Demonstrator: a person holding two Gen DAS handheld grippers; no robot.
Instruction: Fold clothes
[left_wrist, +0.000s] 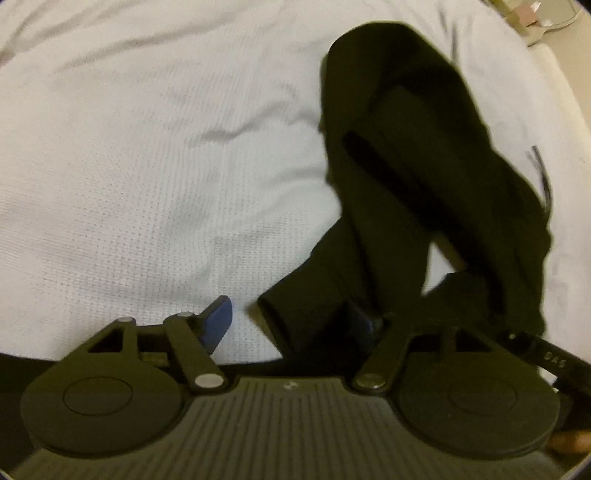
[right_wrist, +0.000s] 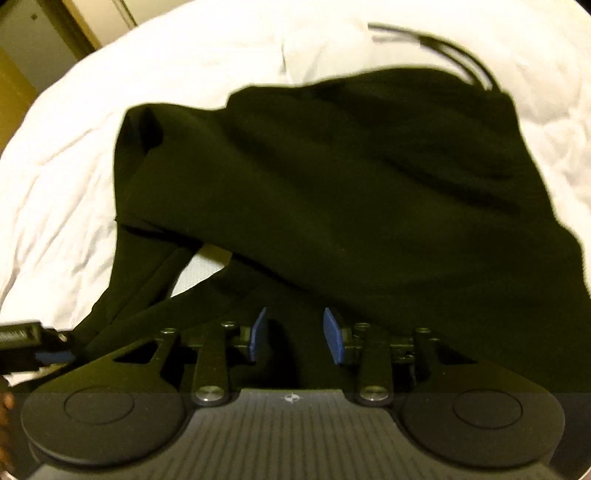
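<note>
Black garment (right_wrist: 332, 192), bunched and creased, on white bedding (left_wrist: 147, 166).

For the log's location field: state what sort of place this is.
Probably a bedroom. The black garment lies on a white quilted bed cover, soft and wrinkled like bedding, and its rounded edge drops away toward a wall and what looks like wooden trim beyond. Furniture at the far corner is too blurred to name.
</note>
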